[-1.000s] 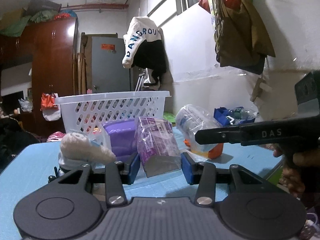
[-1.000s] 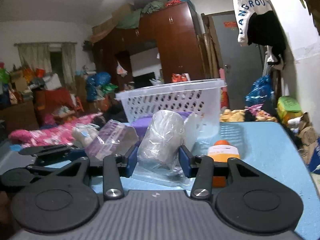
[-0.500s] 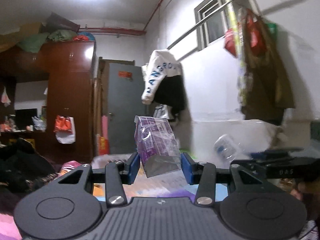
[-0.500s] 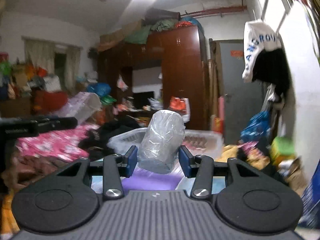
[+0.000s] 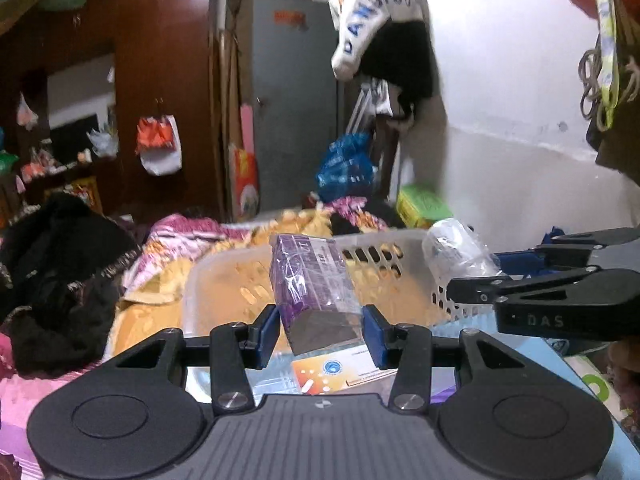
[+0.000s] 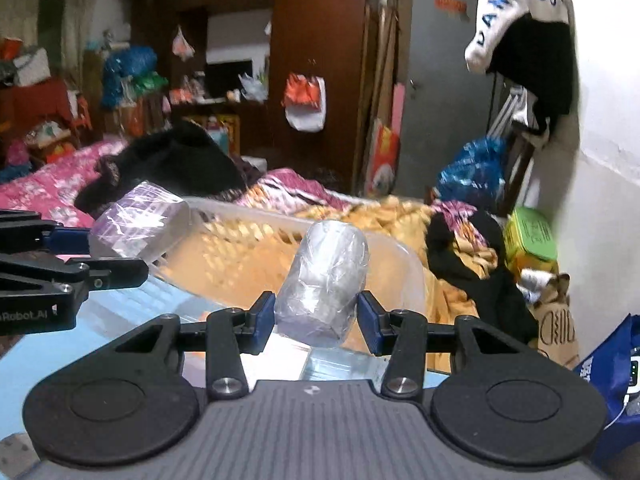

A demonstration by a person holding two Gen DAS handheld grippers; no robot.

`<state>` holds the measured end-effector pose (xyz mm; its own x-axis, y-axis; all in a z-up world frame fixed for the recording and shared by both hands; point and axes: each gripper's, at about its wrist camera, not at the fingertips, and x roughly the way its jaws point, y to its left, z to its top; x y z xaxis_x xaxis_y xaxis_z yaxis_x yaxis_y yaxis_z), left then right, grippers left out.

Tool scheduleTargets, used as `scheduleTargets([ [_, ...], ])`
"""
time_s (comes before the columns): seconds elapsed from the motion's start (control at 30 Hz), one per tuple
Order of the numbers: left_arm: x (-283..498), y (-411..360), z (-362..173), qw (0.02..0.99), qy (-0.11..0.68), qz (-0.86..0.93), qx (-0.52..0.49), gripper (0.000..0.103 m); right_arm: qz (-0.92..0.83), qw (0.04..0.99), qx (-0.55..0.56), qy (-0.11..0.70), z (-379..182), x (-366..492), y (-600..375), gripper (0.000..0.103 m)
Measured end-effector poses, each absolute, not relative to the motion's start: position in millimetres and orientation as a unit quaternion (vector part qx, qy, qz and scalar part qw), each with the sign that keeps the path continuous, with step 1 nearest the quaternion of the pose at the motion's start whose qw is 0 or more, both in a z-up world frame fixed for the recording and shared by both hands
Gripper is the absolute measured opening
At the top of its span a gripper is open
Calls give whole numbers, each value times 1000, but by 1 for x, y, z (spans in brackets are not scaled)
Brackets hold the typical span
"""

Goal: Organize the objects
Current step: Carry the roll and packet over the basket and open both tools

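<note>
The purple rectangular box in clear plastic wrap bears pale lettering. Behind it stands the white perforated plastic basket, through which orange-yellow patterned cloth shows. Right of the basket, the clear-wrapped cylindrical roll looks greyish silver, perhaps lilac-tinted below. Left of the basket lies a pink floral blanket.
</note>
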<state>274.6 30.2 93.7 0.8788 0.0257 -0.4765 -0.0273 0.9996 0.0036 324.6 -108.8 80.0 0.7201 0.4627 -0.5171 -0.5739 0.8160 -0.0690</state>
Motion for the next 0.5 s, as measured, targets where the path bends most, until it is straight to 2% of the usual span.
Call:
scheduleTargets([
  [0.1, 281, 38, 88, 967, 255, 14, -8, 49, 282, 917, -109, 259, 75, 329, -111, 48],
  [0.17, 280, 39, 81, 967, 256, 4, -6, 57, 286, 915, -112, 261, 73, 326, -113, 50],
  [0.2, 278, 38, 79, 970, 245, 13, 3, 68, 284, 917, -113, 256, 73, 324, -113, 52],
  [0.23, 274, 39, 79, 972, 234, 18, 11, 94, 278, 922, -110, 244, 77, 323, -113, 64],
  [0.27, 267, 40, 79, 976, 217, 17, 10, 101, 274, 928, -103, 229, 82, 318, -116, 85],
  [0.3, 259, 41, 80, 979, 203, 13, 3, 101, 275, 934, -90, 212, 86, 312, -122, 92],
  [0.4, 231, 39, 87, 987, 161, 4, 4, 101, 283, 940, -71, 174, 100, 295, -138, 95],
  [0.43, 216, 39, 88, 989, 149, -4, 9, 101, 286, 943, -65, 158, 103, 285, -146, 101],
  [0.5, 188, 40, 84, 990, 135, -22, 21, 102, 292, 946, -54, 129, 100, 260, -166, 103],
])
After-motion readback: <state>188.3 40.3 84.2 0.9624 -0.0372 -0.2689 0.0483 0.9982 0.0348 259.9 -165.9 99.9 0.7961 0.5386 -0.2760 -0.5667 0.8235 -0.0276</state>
